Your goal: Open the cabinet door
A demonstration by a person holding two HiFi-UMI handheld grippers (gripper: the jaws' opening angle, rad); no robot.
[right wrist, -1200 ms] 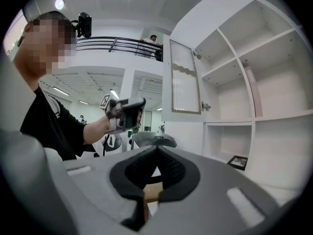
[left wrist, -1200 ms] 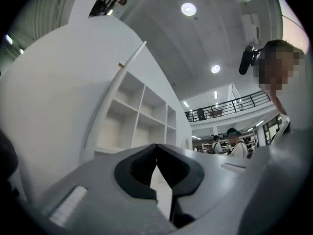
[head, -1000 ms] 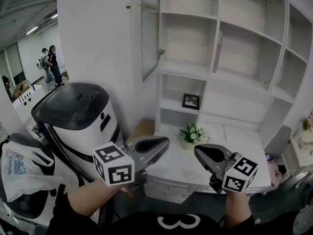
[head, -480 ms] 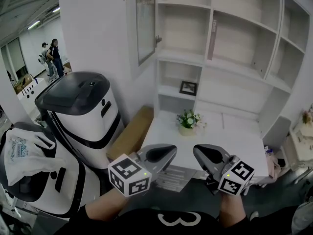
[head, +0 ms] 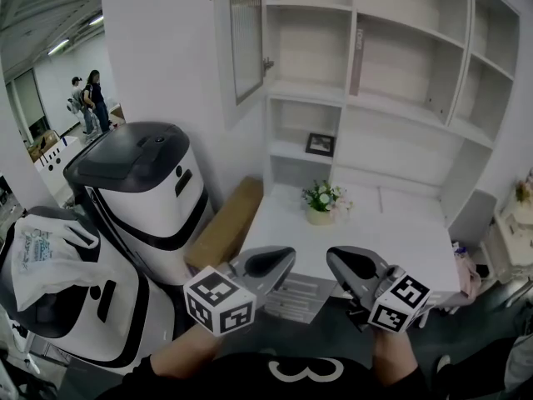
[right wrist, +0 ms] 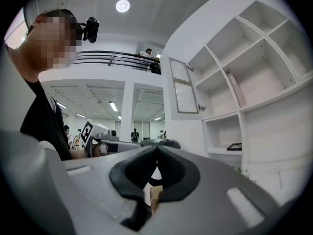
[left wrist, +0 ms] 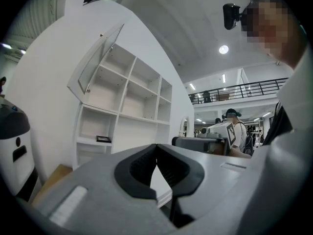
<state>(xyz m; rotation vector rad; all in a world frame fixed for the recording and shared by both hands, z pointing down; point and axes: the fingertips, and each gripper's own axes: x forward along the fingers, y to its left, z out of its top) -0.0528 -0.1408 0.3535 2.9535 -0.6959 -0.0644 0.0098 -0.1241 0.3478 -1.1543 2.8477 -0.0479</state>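
Cabinet door [head: 244, 40]: glass-fronted, at the top-left compartment of the shelf unit [head: 400, 82], standing swung out to the unit's left, knob [head: 268, 62] on its free edge. Left gripper [head: 273, 262]: low, well below the unit's open compartment, jaws pressed together on nothing. Plant [head: 321, 202]: on the ledge at the unit's foot. Right gripper [head: 350, 265]: just beside the left 1, likewise closed and empty. Judgement: the opening looks done. To finish cleanly, hold both grippers low in front of the unit, clear of the door's free edge and the plant.
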